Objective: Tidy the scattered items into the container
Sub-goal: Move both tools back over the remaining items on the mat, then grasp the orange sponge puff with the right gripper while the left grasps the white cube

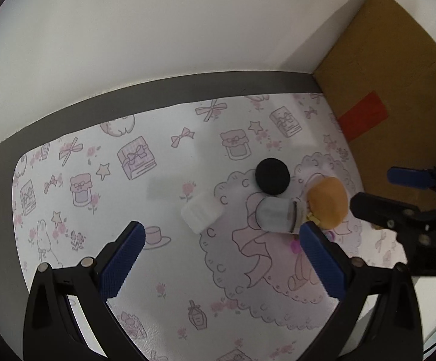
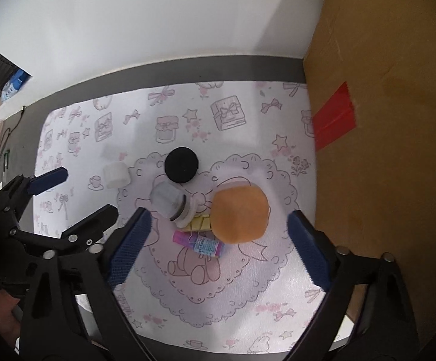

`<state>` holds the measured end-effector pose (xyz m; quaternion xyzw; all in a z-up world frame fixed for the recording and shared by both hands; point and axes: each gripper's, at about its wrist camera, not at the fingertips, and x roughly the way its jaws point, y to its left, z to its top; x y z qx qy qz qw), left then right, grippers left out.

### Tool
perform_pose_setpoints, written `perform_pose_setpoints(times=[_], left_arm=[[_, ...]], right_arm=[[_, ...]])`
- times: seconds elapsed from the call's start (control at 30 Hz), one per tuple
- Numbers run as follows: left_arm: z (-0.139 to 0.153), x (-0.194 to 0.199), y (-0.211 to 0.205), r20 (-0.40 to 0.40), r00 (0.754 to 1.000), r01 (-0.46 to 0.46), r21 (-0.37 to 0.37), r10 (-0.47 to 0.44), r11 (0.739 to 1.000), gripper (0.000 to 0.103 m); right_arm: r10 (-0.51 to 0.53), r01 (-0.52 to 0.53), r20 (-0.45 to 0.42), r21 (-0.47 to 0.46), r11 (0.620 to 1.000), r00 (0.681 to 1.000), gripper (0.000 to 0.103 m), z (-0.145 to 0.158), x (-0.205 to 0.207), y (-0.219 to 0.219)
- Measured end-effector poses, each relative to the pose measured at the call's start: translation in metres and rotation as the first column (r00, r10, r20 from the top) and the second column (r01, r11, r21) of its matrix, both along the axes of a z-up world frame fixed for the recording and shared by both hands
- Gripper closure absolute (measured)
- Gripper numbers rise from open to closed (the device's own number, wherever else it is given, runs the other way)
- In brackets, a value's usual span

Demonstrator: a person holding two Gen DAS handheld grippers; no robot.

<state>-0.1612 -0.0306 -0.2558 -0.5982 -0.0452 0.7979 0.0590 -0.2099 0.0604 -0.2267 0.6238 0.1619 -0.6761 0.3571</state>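
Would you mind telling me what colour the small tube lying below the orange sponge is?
The tube is pink with a blue-patterned label, clearest in the right wrist view.

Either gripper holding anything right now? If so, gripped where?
Nothing held. Left gripper and right gripper are both open above the mat, with the orange sponge and the other items lying loose.

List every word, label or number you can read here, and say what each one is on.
Nothing can be read for certain.
pink and blue tube: printed label, too small and blurred to read.
red tape on the cardboard box: no text visible.
patterned mat: drawings only, with small "C"-like curls that are ornament.
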Motion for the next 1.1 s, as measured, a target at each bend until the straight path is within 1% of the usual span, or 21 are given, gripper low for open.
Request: perform_pose_setpoints(times=[0.03, 0.1, 0.13, 0.2, 0.27, 0.33, 0.5, 0.53, 0.63, 0.83, 0.97, 1.0, 1.07, 1.1], left_arm=[[-0.002, -0.001, 0.001, -0.001, 1.0, 0.005, -0.003, -0.005, 1.0, 0.001], [-0.008, -0.003, 0.002, 0.002, 1.0, 0.022, -0.004, -0.022, 1.0, 0.008], [-0.012, -0.005, 0.003, 0.01, 1.0, 0.028, -0.003, -0.027, 1.0, 0.012], [-0.017, -0.008, 0.002, 0.02, 0.999, 0.025, -0.001, -0.025, 1.0, 0.013], [-0.021, -0.011, 0.0, 0.021, 1.0, 0.021, -0.004, -0.021, 1.0, 0.013], [-0.023, -0.013, -0.001, 0.021, 0.999, 0.024, -0.007, -0.024, 1.0, 0.013], [-0.031, -0.019, -0.004, 0.033, 0.999, 0.031, -0.008, -0.03, 0.999, 0.02], [-0.033, -0.021, -0.005, 0.038, 0.999, 0.03, -0.006, -0.03, 1.0, 0.023], [-0.035, -0.024, -0.008, 0.043, 0.999, 0.024, -0.003, -0.024, 1.0, 0.033], [-0.041, -0.027, -0.007, 0.058, 0.998, 0.04, 0.005, -0.04, 0.999, 0.047], [-0.046, -0.026, -0.006, 0.074, 0.996, 0.038, 0.016, -0.039, 0.999, 0.048], [-0.047, -0.026, -0.006, 0.078, 0.996, 0.039, 0.019, -0.04, 0.999, 0.05], [-0.048, -0.026, -0.005, 0.077, 0.996, 0.04, 0.015, -0.041, 0.999, 0.062], [-0.048, -0.026, -0.005, 0.076, 0.996, 0.039, 0.014, -0.04, 0.999, 0.064]], right_arm=[[-0.003, 0.003, 0.003, 0.007, 1.0, 1.0, 0.015, -0.004, -0.001, -0.001], [-0.01, 0.01, 0.015, 0.02, 1.0, 1.0, 0.017, -0.012, -0.003, -0.001], [-0.009, 0.008, 0.02, 0.028, 1.0, 1.0, 0.02, -0.016, -0.003, -0.002], [-0.004, 0.003, 0.025, 0.05, 0.999, 1.0, 0.023, -0.025, -0.002, -0.004], [0.005, -0.007, 0.035, 0.074, 0.997, 0.999, 0.03, -0.034, -0.002, -0.006], [0.0, -0.005, 0.049, 0.093, 0.996, 0.999, 0.032, -0.042, -0.002, -0.007], [-0.02, 0.011, 0.073, 0.122, 0.992, 0.997, 0.032, -0.059, -0.006, -0.009], [-0.023, 0.013, 0.076, 0.128, 0.992, 0.997, 0.032, -0.062, -0.006, -0.009], [-0.033, 0.021, 0.081, 0.14, 0.99, 0.996, 0.038, -0.068, -0.01, -0.009], [-0.059, 0.042, 0.1, 0.158, 0.986, 0.993, 0.038, -0.083, -0.015, -0.01], [-0.054, 0.037, 0.098, 0.161, 0.986, 0.994, 0.037, -0.086, -0.016, -0.013], [-0.051, 0.035, 0.096, 0.163, 0.986, 0.994, 0.037, -0.086, -0.016, -0.014], [-0.047, 0.031, 0.092, 0.165, 0.986, 0.995, 0.037, -0.086, -0.017, -0.015], [-0.045, 0.03, 0.091, 0.166, 0.986, 0.995, 0.037, -0.085, -0.017, -0.015]])
